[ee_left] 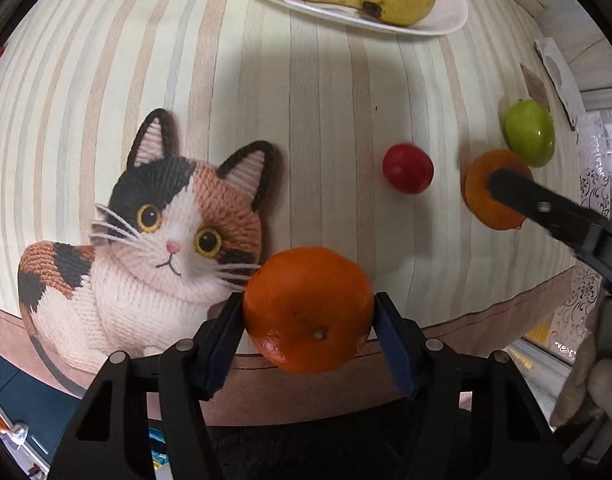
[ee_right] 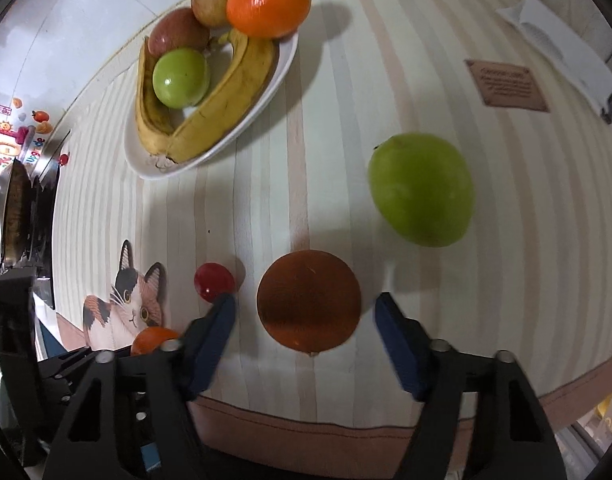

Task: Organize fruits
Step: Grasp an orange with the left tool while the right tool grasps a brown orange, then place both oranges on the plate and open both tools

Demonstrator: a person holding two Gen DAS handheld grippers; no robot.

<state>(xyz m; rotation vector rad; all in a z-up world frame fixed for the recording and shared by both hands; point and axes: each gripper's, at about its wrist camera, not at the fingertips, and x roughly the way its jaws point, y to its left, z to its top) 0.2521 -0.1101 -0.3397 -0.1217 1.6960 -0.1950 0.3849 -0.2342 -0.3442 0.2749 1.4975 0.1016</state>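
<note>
The left hand-held gripper (ee_left: 308,312) is clamped on an orange (ee_left: 308,309), lifted off the counter (ee_left: 306,100) near its front edge, likely bound for the plate (ee_right: 226,136) where bananas (ee_right: 222,108) and other fruit are gathered. The right hand-held gripper (ee_right: 306,312) stands apart, straddling a second orange (ee_right: 308,300) on the counter, ready to close. A green fruit (ee_right: 421,189) and a small red fruit (ee_right: 213,281) lie loose nearby.

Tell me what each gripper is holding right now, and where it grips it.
The left gripper clamps an orange by its two sides. The right gripper holds nothing; its open fingers straddle another orange.
</note>
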